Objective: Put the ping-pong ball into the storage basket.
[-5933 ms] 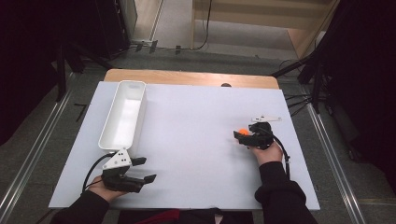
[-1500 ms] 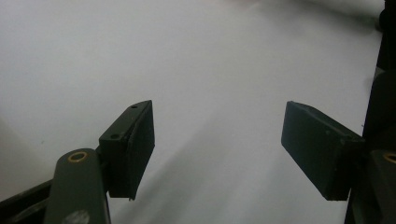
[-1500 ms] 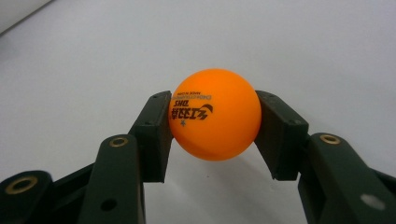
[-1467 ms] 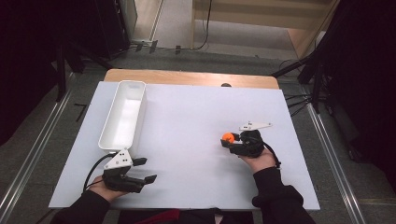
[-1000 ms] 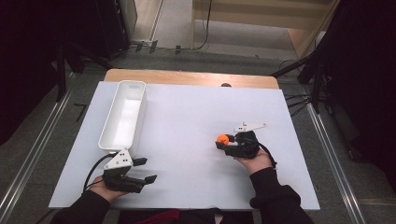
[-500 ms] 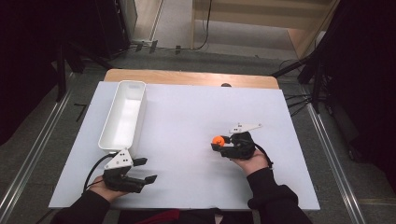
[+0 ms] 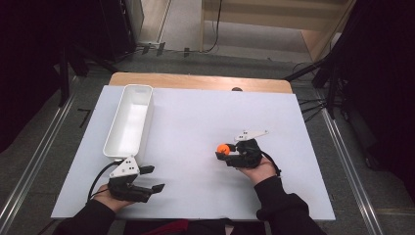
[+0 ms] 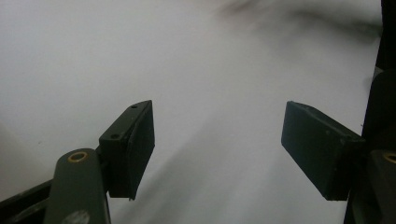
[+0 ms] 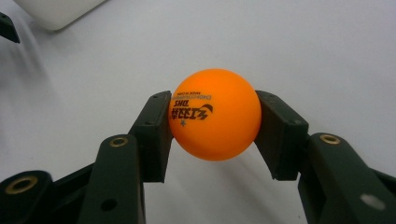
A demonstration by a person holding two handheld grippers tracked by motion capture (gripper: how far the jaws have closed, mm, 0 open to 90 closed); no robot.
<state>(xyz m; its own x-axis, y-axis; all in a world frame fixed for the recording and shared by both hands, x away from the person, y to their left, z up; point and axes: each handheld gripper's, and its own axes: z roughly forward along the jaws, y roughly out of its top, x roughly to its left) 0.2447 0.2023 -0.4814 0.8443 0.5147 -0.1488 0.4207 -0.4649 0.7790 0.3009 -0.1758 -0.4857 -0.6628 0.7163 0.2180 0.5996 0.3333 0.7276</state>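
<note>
An orange ping-pong ball point(image 9: 214, 114) with dark print sits squeezed between both jaws of my right gripper point(image 9: 212, 135). In the high view that right gripper point(image 7: 226, 152) hovers over the white table right of centre, the ball point(image 7: 223, 148) at its tip pointing left. My left gripper point(image 7: 152, 178) rests near the table's front left edge. Its jaws stand wide apart in the left gripper view, with bare white table between the left gripper's point(image 8: 217, 149) pads.
A long white tray point(image 7: 128, 122) lies at the back left of the white table point(image 7: 195, 112); its corner point(image 9: 56, 11) shows at the top left of the right gripper view. A wooden strip point(image 7: 195, 82) runs along the far edge. Dark floor and rails surround the table.
My right gripper has carried the ball leftward across the table, from near the right edge toward the centre. The left gripper has stayed put.
</note>
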